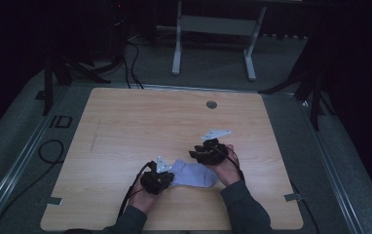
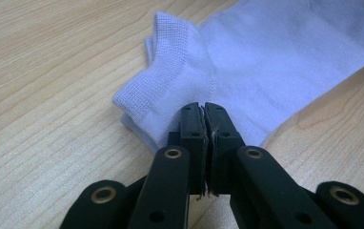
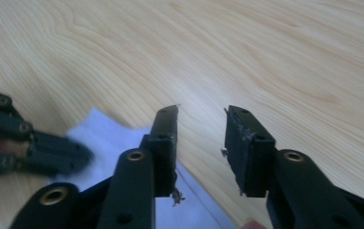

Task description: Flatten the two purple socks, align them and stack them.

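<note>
On the table (image 1: 125, 126), left claw (image 2: 204, 112) pinches the lilac sock (image 2: 275, 62); right claw (image 3: 201, 119) hangs spread above it.

A dim lab: bare wooden table (image 1: 125, 126), tripod stands (image 1: 52, 73), floor cables (image 1: 130, 63).

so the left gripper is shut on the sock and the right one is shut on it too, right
Not quite. The left gripper is shut on the sock, but the right gripper is open with nothing between its jaws, as the right gripper view shows.
</note>
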